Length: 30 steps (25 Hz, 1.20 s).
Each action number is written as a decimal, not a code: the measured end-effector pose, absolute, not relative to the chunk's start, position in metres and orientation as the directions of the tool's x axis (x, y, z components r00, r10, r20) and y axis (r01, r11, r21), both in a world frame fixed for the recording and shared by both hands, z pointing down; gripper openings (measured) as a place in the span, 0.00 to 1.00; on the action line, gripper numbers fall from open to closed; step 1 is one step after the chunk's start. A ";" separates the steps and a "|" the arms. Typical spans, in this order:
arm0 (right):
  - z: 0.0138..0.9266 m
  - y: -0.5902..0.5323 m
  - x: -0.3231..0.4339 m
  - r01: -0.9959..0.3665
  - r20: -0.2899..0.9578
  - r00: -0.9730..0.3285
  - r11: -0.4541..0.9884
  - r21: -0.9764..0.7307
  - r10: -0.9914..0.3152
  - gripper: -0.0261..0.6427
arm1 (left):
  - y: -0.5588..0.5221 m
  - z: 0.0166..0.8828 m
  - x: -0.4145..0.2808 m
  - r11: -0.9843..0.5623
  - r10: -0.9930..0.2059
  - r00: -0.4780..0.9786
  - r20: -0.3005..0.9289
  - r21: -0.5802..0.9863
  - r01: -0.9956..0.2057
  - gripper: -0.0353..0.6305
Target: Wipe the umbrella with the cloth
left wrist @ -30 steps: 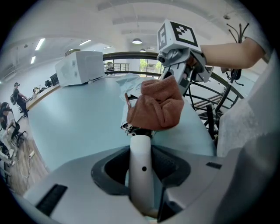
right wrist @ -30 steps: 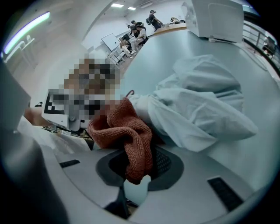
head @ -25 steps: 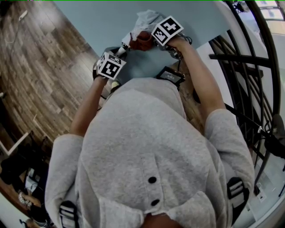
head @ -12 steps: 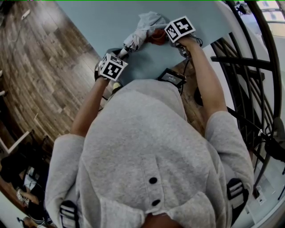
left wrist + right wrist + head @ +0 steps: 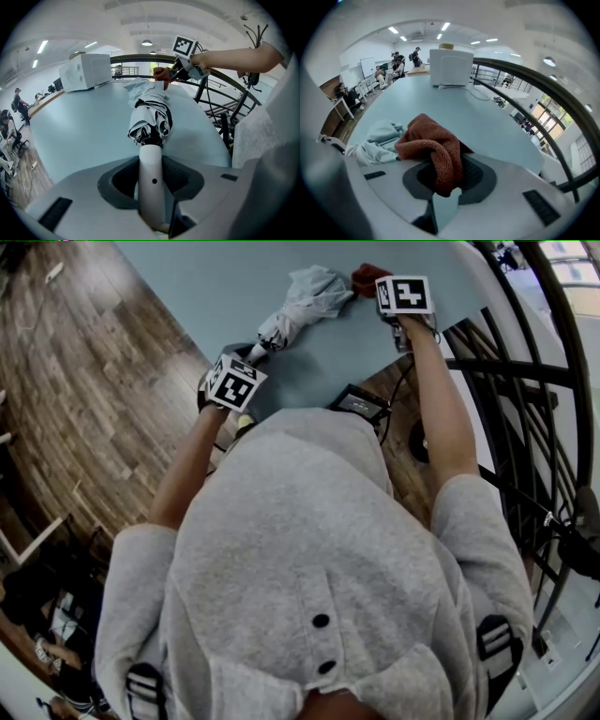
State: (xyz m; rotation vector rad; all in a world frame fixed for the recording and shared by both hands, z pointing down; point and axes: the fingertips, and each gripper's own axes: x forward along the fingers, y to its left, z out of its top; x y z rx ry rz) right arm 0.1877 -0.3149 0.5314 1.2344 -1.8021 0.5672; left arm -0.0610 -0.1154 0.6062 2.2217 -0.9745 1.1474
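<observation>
Left gripper [image 5: 151,190] jaws clamp the umbrella handle [image 5: 151,161]; right gripper [image 5: 446,185] jaws pinch the cloth [image 5: 430,143], seemingly by one fold, which could slip mid-wipe

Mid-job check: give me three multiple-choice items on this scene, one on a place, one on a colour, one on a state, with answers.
1. Where does the umbrella lie?
A on the floor
B on the table
C on the railing

2. What colour is the cloth?
A white
B blue
C rust red

3. What is the left gripper doing?
A shut on the umbrella's handle
B open, empty
C shut on the cloth

Answers:
1 B: the folded umbrella rests on the pale blue tabletop.
2 C: the cloth hanging from the right gripper is rust red.
3 A: the handle runs between its jaws, which grip it.
</observation>
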 end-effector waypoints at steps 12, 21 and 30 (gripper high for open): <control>0.506 -0.278 0.129 -0.884 0.745 -0.357 0.461 -0.075 -0.564 0.14 | -0.115 0.606 -0.060 -0.645 -0.383 0.403 0.831 0.072 -0.761 0.29; 0.519 -0.252 0.076 -0.823 0.750 -0.437 0.557 -0.110 -0.496 0.14 | -0.115 0.606 -0.059 -0.642 -0.386 0.401 0.831 0.070 -0.763 0.29; 0.522 -0.232 0.052 -0.791 0.754 -0.467 0.599 -0.123 -0.462 0.14 | -0.116 0.606 -0.058 -0.639 -0.393 0.400 0.828 0.067 -0.766 0.29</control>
